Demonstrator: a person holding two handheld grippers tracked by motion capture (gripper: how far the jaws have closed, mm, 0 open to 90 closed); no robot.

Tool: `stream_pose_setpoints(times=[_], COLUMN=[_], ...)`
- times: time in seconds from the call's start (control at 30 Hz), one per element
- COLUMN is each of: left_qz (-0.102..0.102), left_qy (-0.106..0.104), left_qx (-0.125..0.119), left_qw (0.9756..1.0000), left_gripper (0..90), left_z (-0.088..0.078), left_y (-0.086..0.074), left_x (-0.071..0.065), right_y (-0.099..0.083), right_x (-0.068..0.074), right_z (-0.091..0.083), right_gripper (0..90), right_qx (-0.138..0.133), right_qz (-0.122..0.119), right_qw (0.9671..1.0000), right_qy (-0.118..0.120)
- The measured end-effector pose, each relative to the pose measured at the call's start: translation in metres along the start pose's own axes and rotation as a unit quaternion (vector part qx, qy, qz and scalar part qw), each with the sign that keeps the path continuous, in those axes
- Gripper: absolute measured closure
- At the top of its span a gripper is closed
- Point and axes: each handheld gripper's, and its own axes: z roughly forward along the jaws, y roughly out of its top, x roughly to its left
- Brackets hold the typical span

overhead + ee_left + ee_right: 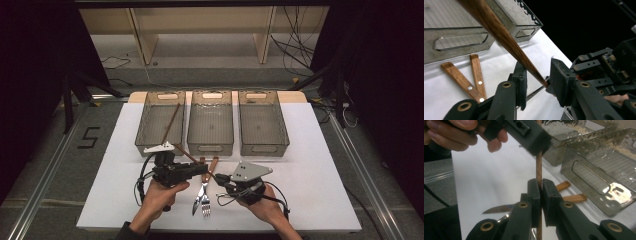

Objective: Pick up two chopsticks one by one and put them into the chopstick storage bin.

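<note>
High view: above, looking forward and down on the table (310,165).
Gripper views: very close, level.
Shared: chopstick (506,42), trays (596,182).

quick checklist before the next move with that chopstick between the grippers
1. Right gripper shut on the chopstick: ok, pads pinch it.
2. Left gripper gripping the chopstick: not ok, the stick sits between its jaws but a gap shows on both sides.
3. Chopstick clear of the table: ok, it is held above it.
4. Left bin free to take it: ok, one chopstick leans in it, room left.
5. Fork and knife out of the way: ok, they lie flat below the grippers.
6. Chopstick's upper end clear of the bins: cannot tell.
</note>
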Motion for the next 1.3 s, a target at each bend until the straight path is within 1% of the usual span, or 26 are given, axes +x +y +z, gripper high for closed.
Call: stream_pose_setpoints(times=[0.17,0.2,0.27,0.37,0.43,0.53,0.57,0.63,0.7,0.73,0.77,0.8,0.9,0.93,0.97,1.03,1.07,1.1,1.13,1.2,1.3], left_qz=[-0.003,-0.001,-0.006,-0.011,-0.01,-0.011,-0.007,0.003,0.006,0.009,0.012,0.011,0.018,0.016,0.016,0.011,0.011,0.014,0.013,0.013,0.014], left_qy=[-0.006,-0.006,-0.016,-0.032,-0.035,-0.044,-0.041,-0.033,-0.027,-0.023,-0.021,-0.02,-0.008,-0.004,-0.001,0.007,0.014,0.023,0.032,0.049,0.072], left_qx=[-0.002,-0.002,-0.006,-0.006,-0.008,-0.009,-0.01,-0.01,-0.013,-0.014,-0.013,-0.015,-0.023,-0.025,-0.026,-0.027,-0.026,-0.024,-0.024,-0.027,-0.022], left_qw=[1.0,1.0,0.9998,0.9994,0.9993,0.9989,0.9991,0.9994,0.9995,0.9996,0.9996,0.9996,0.9995,0.9995,0.9995,0.9996,0.9995,0.9994,0.9991,0.9984,0.997], left_gripper=[74.2,76.3,79.6,83.1,83.5,84.1,84.2,84.3,84.3,84.3,84.3,84.3,84.3,84.3,84.3,84.3,84.3,84.3,84.3,84.3,84.3], left_z=[0.0,-0.001,-0.001,-0.002,-0.003,-0.005,-0.006,-0.009,-0.014,-0.018,-0.021,-0.025,-0.039,-0.044,-0.049,-0.059,-0.064,-0.069,-0.074,-0.084,-0.095], left_y=[0.0,0.0,0.0,0.001,0.001,0.002,0.003,0.006,0.009,0.012,0.015,0.019,0.031,0.036,0.041,0.051,0.058,0.064,0.07,0.084,0.104], left_x=[0.0,0.001,0.001,0.0,-0.001,-0.001,-0.002,-0.002,0.0,0.001,0.002,0.003,0.009,0.012,0.016,0.024,0.028,0.032,0.035,0.041,0.049], right_y=[-0.001,-0.001,-0.001,-0.001,-0.001,-0.001,0.0,0.0,-0.001,-0.002,-0.003,-0.004,-0.006,-0.008,-0.01,-0.015,-0.021,-0.025,-0.025,-0.03,-0.035], right_x=[0.001,0.001,0.002,0.002,0.002,0.002,0.002,-0.001,-0.006,-0.009,-0.011,-0.014,-0.021,-0.023,-0.024,-0.026,-0.027,-0.027,-0.027,-0.03,-0.033], right_z=[0.001,0.001,0.001,0.001,0.001,-0.002,-0.003,-0.005,-0.009,-0.012,-0.015,-0.018,-0.026,-0.029,-0.031,-0.035,-0.038,-0.039,-0.039,-0.042,-0.046], right_gripper=[85.9,85.9,85.9,85.9,85.8,84.8,83.5,71.0,63.6,59.5,55.6,52.2,44.7,42.2,40.3,37.2,34.8,33.9,33.9,31.9,29.6], right_qx=[-0.002,-0.003,-0.005,-0.009,-0.013,-0.021,-0.024,-0.025,-0.023,-0.028,-0.031,-0.031,-0.03,-0.031,-0.029,-0.027,-0.021,-0.02,-0.02,-0.019,-0.019], right_qz=[0.0,0.001,0.001,0.001,0.002,0.004,0.007,0.018,0.029,0.035,0.044,0.049,0.063,0.069,0.076,0.08,0.085,0.089,0.089,0.097,0.106], right_qw=[1.0,1.0,0.9999,0.9999,0.9998,0.9996,0.9995,0.9993,0.9989,0.9985,0.9981,0.9979,0.9975,0.9971,0.9966,0.9964,0.9962,0.9958,0.9958,0.9951,0.994], right_qy=[0.006,0.006,0.008,0.011,0.013,0.017,0.018,0.023,0.029,0.03,0.03,0.027,0.012,0.011,0.01,0.005,-0.001,-0.003,-0.003,-0.005,-0.014])
